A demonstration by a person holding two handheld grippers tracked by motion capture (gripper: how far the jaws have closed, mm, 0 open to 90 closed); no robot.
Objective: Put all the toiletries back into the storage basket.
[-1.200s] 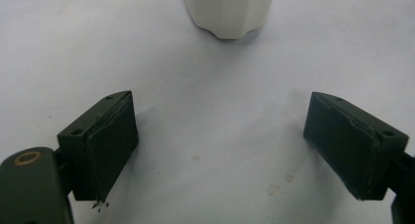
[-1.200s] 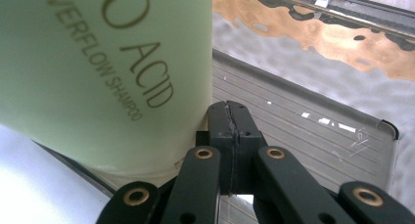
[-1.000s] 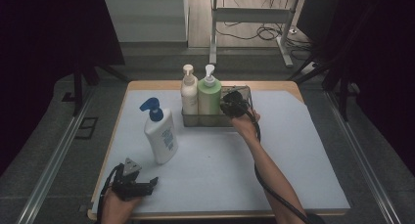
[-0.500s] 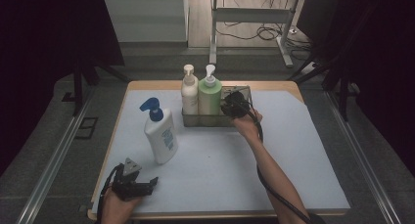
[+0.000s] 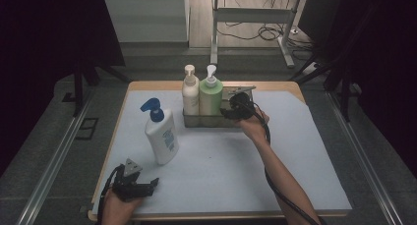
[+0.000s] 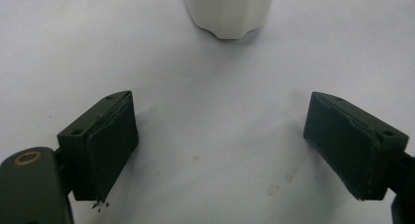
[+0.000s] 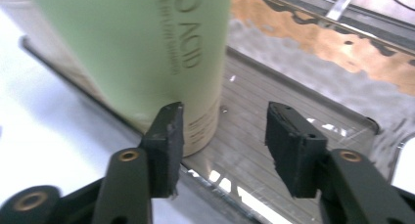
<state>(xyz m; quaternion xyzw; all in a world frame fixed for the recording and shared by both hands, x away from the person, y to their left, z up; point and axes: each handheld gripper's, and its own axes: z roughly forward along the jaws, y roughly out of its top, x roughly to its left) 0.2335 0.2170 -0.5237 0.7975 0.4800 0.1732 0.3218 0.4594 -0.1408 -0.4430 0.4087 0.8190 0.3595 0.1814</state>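
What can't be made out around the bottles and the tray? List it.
- Green bottle: the right gripper view's top edge cuts off its pump; its label is blurred and partly cut off.
- White bottle with blue pump: in the left gripper view, the top edge cuts off all but its base.
- Clear tray: in the high view, the right tongs and hand hide its right compartment.

White bottle (image 5: 162, 136) upright on paper — cream bottle (image 5: 190, 94) behind.

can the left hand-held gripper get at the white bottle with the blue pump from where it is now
Probably yes. The left hand-held gripper has open jaws, and bare white mat lies between it and the white bottle, which stands alone outside the tray.
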